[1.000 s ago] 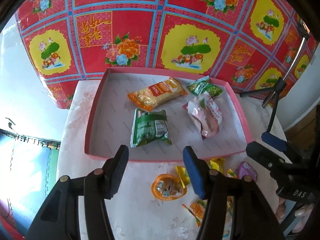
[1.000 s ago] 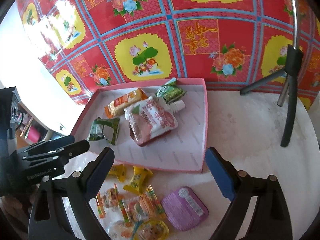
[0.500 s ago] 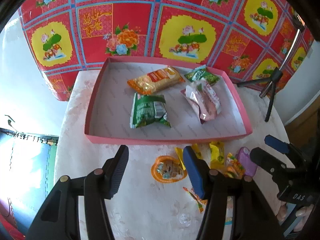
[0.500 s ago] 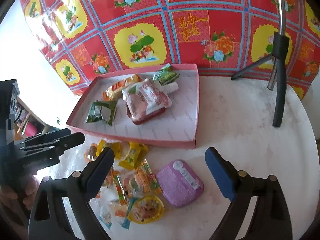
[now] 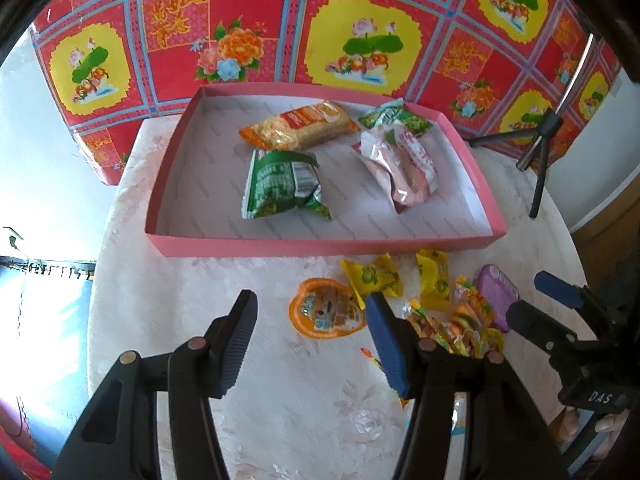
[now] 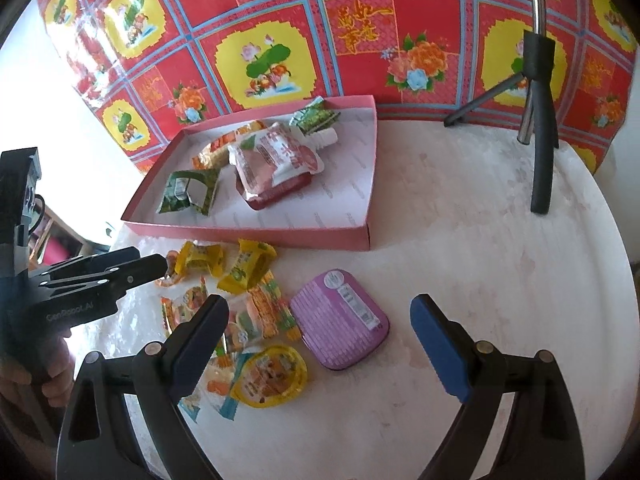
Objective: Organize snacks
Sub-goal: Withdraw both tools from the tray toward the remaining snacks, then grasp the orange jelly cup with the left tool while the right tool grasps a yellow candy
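A pink tray (image 5: 320, 246) (image 6: 256, 236) holds a green packet (image 5: 280, 186), an orange packet (image 5: 300, 126), a pink pouch (image 5: 404, 164) (image 6: 276, 160) and a small green packet (image 5: 396, 118). Loose snacks lie on the table in front of it: an orange jelly cup (image 5: 326, 314), yellow candies (image 5: 374, 278) (image 6: 244, 268), a purple cup (image 6: 340, 318), a yellow cup (image 6: 270, 376). My left gripper (image 5: 312, 340) is open above the table near the orange cup. My right gripper (image 6: 320, 344) is open over the purple cup.
A black tripod (image 6: 540, 120) (image 5: 540, 148) stands at the back right of the round white table (image 6: 480, 260). A red patterned cloth (image 5: 320, 32) hangs behind the tray. The table's left edge (image 5: 104, 240) drops off beside the tray.
Both grippers have pulled back from the tray toward the near side of the table, so the loose snack pile now lies under and between the fingers. Both stay open.
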Tool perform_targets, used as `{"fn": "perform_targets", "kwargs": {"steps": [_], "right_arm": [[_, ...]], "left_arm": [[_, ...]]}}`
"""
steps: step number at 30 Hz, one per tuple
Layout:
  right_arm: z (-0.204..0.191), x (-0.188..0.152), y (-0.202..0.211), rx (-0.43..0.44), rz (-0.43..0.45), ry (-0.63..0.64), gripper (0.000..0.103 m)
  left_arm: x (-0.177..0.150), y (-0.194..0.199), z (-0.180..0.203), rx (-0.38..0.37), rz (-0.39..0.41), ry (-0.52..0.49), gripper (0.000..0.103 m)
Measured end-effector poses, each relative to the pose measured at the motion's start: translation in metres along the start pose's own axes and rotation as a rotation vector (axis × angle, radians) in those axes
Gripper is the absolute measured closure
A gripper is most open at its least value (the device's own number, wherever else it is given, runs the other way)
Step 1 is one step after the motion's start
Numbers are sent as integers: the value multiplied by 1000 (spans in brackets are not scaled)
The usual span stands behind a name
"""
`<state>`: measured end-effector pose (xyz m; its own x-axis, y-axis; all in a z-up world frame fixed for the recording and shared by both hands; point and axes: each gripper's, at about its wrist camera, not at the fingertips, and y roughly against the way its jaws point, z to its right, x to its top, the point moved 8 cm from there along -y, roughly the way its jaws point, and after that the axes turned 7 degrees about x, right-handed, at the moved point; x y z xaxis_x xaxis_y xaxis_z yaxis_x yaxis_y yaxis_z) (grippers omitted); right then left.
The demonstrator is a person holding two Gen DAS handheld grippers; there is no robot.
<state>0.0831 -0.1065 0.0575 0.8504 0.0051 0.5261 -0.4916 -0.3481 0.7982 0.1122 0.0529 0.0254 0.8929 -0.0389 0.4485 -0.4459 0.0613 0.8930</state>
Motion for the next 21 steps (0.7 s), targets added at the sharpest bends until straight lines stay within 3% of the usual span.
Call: {"fn": "perform_targets", "kwargs": {"steps": [14, 21], "right_arm": [[3, -5, -4, 6, -13, -18, 9], [1, -5, -6, 5, -22, -16, 9]], "left_arm": [[-9, -17, 8, 3, -29, -23, 44], [-9, -19, 8, 15, -3, -22, 46]]}}
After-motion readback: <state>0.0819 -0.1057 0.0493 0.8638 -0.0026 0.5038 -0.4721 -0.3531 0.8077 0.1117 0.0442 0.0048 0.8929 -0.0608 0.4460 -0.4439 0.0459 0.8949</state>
